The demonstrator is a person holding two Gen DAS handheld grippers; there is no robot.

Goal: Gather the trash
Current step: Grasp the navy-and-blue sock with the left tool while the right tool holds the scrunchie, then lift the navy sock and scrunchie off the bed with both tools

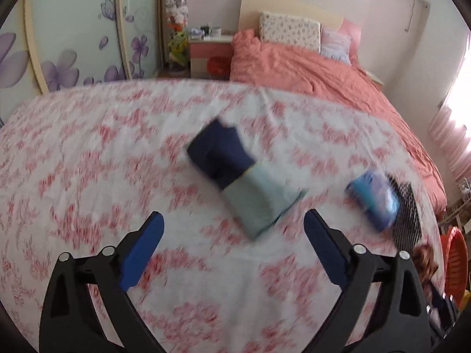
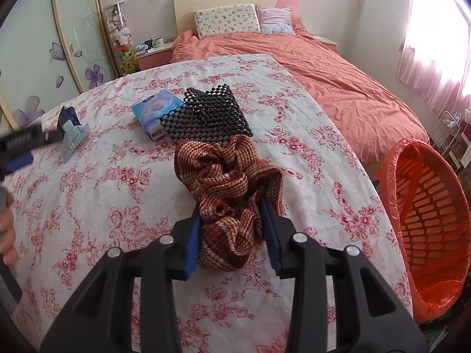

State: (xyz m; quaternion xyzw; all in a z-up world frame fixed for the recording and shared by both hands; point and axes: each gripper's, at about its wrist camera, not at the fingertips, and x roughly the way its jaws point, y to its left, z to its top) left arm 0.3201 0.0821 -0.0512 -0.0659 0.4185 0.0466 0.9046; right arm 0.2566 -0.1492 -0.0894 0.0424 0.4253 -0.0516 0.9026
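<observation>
Your right gripper pinches the crumpled brown-striped woven cloth; the orange slatted plastic basket sits to its right. Your left gripper, jaws spread and empty, points at the blue-and-teal torn wrapper, long axis running diagonally away.

home bedroom: far salmon-pink quilted bed with patterned pillows, pink-fronted bedside cabinet, flower-printed sliding wardrobe doors left.

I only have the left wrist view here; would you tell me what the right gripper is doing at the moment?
Observer: The right gripper is shut on a bunched brown woven cloth.
Operator: Thank you. Where is the bin from there?
Observer: An orange basket lined with an orange bag stands just past the edge of the floral cover, to the right of that gripper, with its mouth facing the camera.
</observation>
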